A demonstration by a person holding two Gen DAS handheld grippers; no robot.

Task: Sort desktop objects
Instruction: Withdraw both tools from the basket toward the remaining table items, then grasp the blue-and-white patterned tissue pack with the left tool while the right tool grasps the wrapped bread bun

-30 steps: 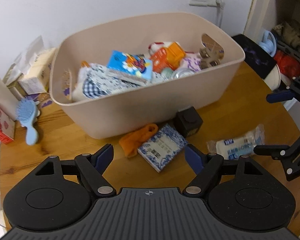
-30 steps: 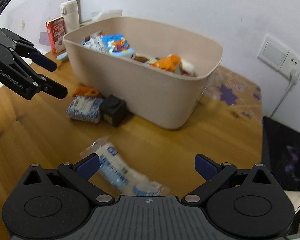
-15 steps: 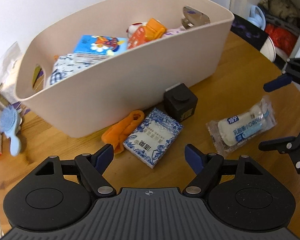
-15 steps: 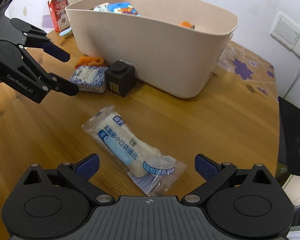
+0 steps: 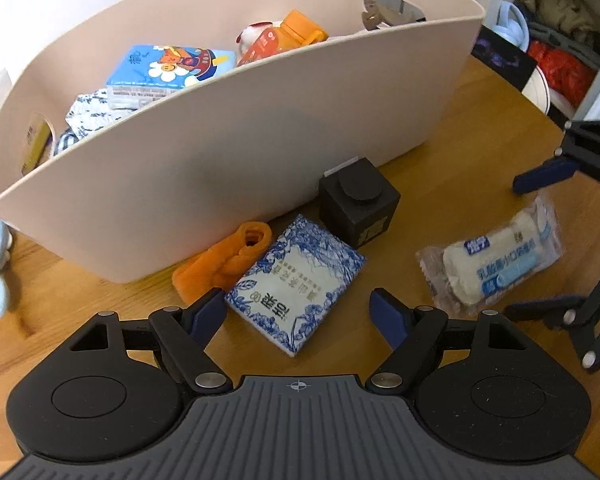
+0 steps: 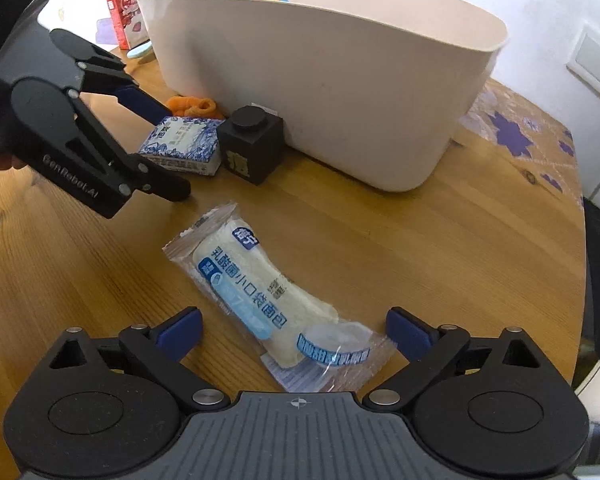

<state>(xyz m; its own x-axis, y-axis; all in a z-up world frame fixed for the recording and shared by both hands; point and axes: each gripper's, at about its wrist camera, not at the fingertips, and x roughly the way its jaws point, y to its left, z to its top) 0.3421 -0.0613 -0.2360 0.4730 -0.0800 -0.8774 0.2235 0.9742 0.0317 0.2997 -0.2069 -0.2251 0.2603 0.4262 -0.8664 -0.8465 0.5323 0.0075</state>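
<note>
Below, both tools wide apart, left tool (image 6: 152, 148) marked "GenRobot.AI", right tool (image 6: 296, 330) over Chinese-labelled bread packet (image 6: 260, 300)

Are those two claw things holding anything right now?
No. The left gripper is open around the blue-patterned packet, the right gripper open around the wrapped bread; neither grips.

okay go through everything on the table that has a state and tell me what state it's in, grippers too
left gripper: open, around tissue pack.
right gripper: open, around bread packet.
tissue pack: flat on table.
bread packet: sealed, lying flat.
black cube: upright beside bin.
orange cloth: crumpled against bin.
bin: open, partly filled.
</note>
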